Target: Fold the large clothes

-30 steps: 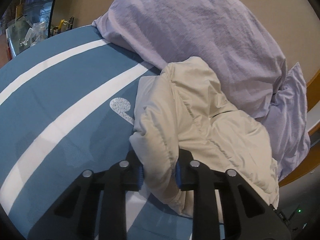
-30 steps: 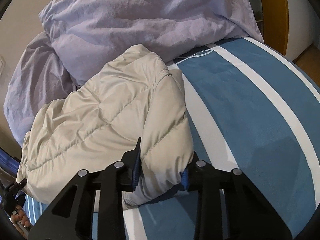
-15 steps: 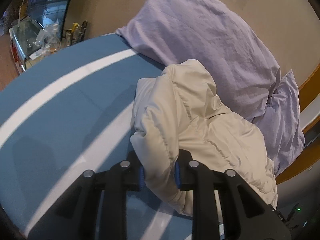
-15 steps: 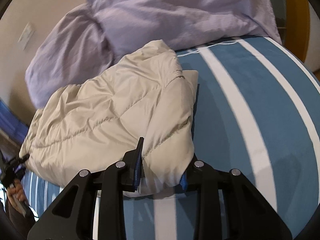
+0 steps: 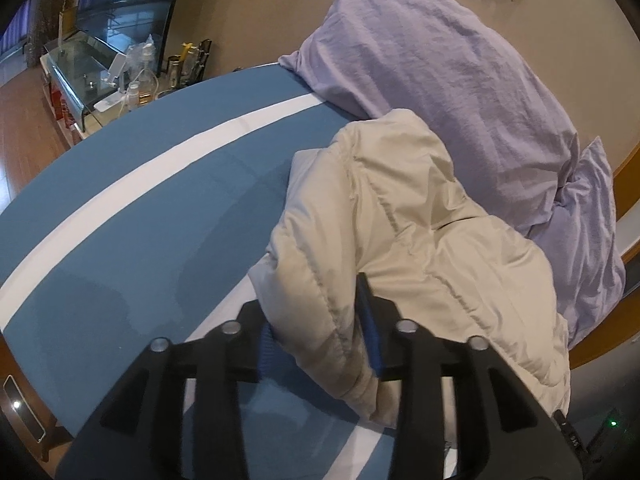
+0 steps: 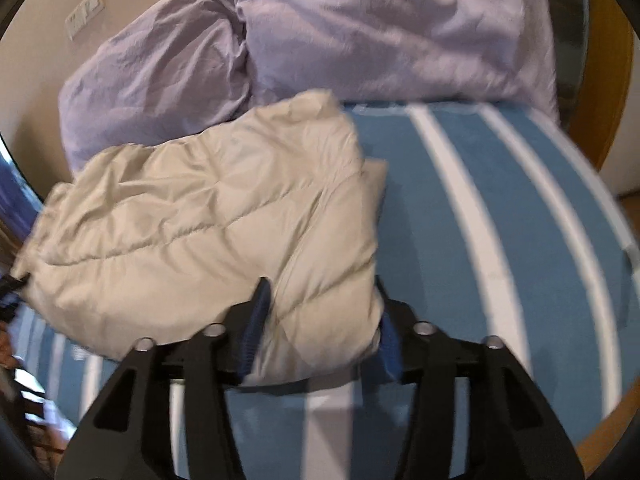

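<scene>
With both your left gripper [image 5: 320, 328] and right gripper [image 6: 320, 320] just opened around the folded beige puffer jacket [image 5: 400, 240] on the striped bed [image 5: 140, 220], withdrawing carelessly may snag its padding and undo the fold.

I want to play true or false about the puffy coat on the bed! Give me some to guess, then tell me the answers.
1. The puffy jacket is beige. True.
2. The bed cover is red with dots. False: it is blue with white stripes.
3. Purple pillows lie behind the jacket. True.
4. The jacket hangs on a hanger. False: it lies bunched on the bed.
5. Jacket fabric sits between the fingers of the left gripper and the right gripper. True; both have just been opening.
</scene>
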Tool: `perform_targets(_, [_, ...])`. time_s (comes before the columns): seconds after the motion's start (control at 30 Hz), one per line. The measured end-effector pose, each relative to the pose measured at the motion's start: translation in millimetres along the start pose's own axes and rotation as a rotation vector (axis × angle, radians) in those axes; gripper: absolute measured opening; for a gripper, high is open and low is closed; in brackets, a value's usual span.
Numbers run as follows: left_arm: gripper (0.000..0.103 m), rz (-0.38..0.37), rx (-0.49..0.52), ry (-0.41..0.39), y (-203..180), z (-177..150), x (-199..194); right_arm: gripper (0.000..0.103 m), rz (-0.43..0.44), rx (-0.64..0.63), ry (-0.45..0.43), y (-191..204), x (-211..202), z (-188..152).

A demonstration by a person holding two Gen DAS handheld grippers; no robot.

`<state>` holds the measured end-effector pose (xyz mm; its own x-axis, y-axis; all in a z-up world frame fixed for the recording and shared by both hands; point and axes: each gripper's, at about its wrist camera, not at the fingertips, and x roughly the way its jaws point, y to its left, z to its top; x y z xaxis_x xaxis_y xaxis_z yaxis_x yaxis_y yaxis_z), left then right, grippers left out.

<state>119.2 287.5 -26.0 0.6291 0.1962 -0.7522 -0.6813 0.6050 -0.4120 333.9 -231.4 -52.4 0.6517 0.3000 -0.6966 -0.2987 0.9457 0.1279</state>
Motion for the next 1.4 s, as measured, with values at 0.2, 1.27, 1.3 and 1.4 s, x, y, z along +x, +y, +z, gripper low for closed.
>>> perform_targets(0.2, [0.079, 0.020, 0.008, -0.003, 1, -4, -1, 0.068, -0.055, -0.051, -0.096, 12, -19, 13])
perform_targets(1.27, [0.088, -0.130, -0.231, 0.001, -3, -10, 35, 0.072, 0.051, -0.236, -0.036, 166, 48, -34])
perform_targets(1.3, [0.085, -0.134, -0.237, -0.001, -3, -10, 36, 0.072, 0.049, -0.235, -0.032, 166, 49, -34])
perform_targets(1.4, [0.073, -0.140, -0.247, -0.013, -5, -9, 37, 0.072, 0.051, -0.235, -0.025, 166, 52, -34])
